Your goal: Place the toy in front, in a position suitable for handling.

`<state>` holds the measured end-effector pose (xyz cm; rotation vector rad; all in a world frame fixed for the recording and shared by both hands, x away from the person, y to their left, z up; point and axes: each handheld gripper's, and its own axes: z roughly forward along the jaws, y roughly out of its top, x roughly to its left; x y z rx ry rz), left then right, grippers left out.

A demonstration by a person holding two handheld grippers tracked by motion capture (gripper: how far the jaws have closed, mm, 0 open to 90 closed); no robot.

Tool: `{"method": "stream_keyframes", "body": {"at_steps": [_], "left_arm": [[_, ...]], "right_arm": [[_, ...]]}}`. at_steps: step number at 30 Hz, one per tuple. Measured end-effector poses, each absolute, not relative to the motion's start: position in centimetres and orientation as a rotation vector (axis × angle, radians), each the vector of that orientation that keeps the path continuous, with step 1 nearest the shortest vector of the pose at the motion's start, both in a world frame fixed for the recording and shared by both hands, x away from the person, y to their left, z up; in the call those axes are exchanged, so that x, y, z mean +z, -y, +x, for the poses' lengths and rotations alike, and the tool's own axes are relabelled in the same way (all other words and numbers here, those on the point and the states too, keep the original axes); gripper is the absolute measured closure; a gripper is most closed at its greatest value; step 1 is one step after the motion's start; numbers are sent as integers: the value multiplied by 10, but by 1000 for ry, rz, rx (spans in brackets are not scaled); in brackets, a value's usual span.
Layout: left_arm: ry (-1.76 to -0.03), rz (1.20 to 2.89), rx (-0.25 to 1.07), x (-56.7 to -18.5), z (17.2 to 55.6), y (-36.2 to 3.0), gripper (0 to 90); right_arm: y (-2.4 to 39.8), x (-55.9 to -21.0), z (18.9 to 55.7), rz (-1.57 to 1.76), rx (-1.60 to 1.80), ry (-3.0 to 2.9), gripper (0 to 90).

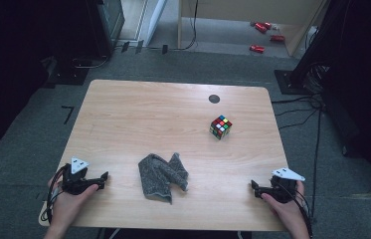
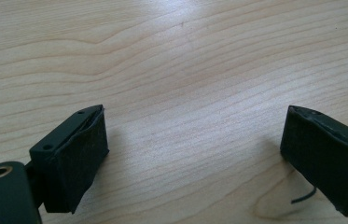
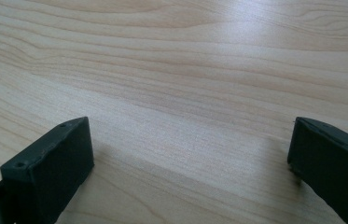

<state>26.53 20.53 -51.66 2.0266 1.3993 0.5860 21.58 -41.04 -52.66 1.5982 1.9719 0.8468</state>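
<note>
A colourful puzzle cube (image 1: 220, 127) stands on the wooden table (image 1: 138, 114), right of centre. A crumpled grey cloth (image 1: 162, 176) lies near the front edge, in the middle. My left gripper (image 1: 104, 179) rests at the front left corner in a hand, pointing right toward the cloth; its jaws stand wide apart (image 2: 195, 154) over bare wood with nothing between them. At the front right corner my right gripper (image 1: 253, 188) points left, and its jaws (image 3: 192, 163) are likewise spread over bare tabletop, holding nothing.
A small dark round spot (image 1: 214, 98) marks the table near its far edge. Beyond the table are grey floor, cables, dark equipment stands and some red items (image 1: 262, 30) under a wooden bench.
</note>
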Motion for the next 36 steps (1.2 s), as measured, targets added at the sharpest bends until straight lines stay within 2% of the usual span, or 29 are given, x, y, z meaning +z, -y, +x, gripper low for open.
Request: {"method": "stream_keyframes", "body": {"at_steps": [2,6,14,21,31,35,36], "left_arm": [[-1399,2025,607,-516,265,-204,81],[-1351,1989,569,-508,267,-189,81],[-1213,1971,451,-493,270,-146,81],[-1106,2006,354,-491,272,-107,83],[-1002,2056,302,-488,271,-67,85],[-980,2093,322,-494,271,-60,181],[-971,2089,326,-496,270,-61,263]], "right_arm": [[411,-527,216,1599,847,-1971,0],[411,-527,217,1600,846,-1970,0],[411,-527,217,1600,845,-1969,0],[411,-527,217,1599,846,-1970,0],[411,-527,217,1599,846,-1969,0],[410,-527,218,1608,843,-1959,0],[410,-527,218,1610,841,-1960,0]]}}
